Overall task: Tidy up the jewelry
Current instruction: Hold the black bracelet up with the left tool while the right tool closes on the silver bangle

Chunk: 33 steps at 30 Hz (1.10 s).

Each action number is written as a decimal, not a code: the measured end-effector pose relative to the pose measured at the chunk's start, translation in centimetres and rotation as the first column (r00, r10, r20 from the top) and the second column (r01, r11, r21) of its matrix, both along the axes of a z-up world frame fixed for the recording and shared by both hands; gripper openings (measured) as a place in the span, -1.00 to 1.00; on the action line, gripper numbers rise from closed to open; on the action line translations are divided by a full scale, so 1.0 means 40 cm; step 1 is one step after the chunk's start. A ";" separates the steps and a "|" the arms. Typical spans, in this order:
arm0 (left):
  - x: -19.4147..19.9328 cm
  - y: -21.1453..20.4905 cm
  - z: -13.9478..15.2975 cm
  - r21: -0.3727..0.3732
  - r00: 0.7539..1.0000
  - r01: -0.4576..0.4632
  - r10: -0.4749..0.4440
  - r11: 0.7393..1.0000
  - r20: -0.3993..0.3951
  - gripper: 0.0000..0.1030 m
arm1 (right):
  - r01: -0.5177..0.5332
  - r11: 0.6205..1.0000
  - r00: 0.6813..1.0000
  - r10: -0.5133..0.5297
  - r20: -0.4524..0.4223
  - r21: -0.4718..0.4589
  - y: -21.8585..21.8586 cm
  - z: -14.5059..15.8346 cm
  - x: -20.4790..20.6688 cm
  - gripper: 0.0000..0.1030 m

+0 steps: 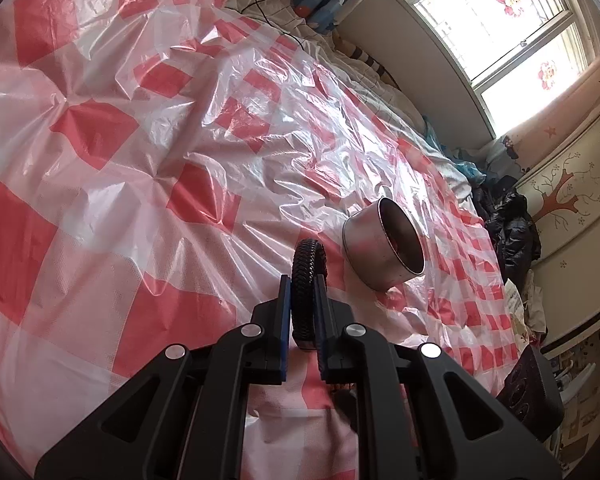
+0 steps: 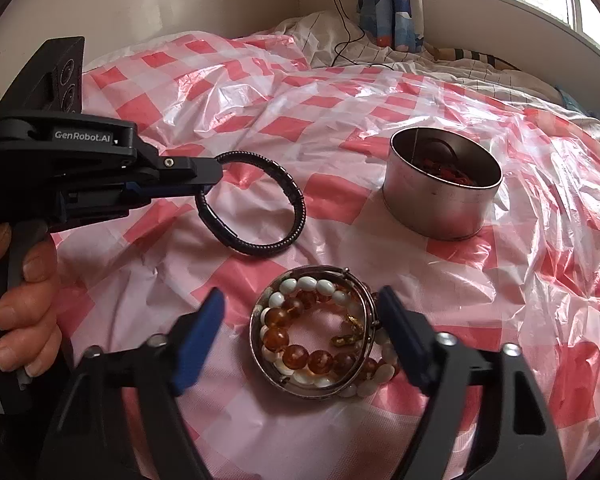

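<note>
A black braided bracelet (image 1: 309,256) stands on edge between the pads of my left gripper (image 1: 303,282), which is shut on it. In the right wrist view that left gripper (image 2: 211,179) reaches in from the left and holds the black bracelet (image 2: 296,208) as a hanging loop just over the sheet. My right gripper (image 2: 300,300) stands open around a pile of bracelets: a silver bangle (image 2: 256,344), amber beads (image 2: 292,356) and white beads (image 2: 306,282). Its right finger is at the bangle's edge and its left finger is apart from the pile. A round metal tin (image 2: 440,208) holds red items.
A crinkled red-and-white checked plastic sheet (image 2: 380,92) covers the bed. The tin (image 1: 364,248) sits just right of the left gripper's tips. A black cable (image 2: 344,36) and bedding lie at the far edge. A window (image 1: 512,28), a wardrobe (image 1: 572,200) and dark clothes (image 1: 512,224) are on the right.
</note>
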State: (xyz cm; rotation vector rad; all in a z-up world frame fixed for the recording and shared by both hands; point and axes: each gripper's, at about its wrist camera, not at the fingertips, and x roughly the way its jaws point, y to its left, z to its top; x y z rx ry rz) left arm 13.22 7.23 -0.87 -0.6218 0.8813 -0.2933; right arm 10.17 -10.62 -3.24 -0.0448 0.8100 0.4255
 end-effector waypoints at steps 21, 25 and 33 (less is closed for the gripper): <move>0.008 0.000 -0.029 0.024 0.999 0.004 -0.002 1.000 -0.049 -0.81 | 0.179 0.873 0.982 -0.131 -0.135 0.453 -0.205 0.027 0.013 0.19; 0.013 -0.010 -0.038 0.040 0.998 0.011 -0.009 0.999 -0.067 -0.81 | 0.177 0.877 0.982 -0.128 -0.138 0.446 -0.199 0.026 0.013 0.19; 0.024 -0.027 -0.046 0.090 0.995 0.024 -0.015 0.996 -0.096 -0.79 | 0.192 0.866 0.979 -0.138 -0.148 0.461 -0.211 0.019 0.010 0.19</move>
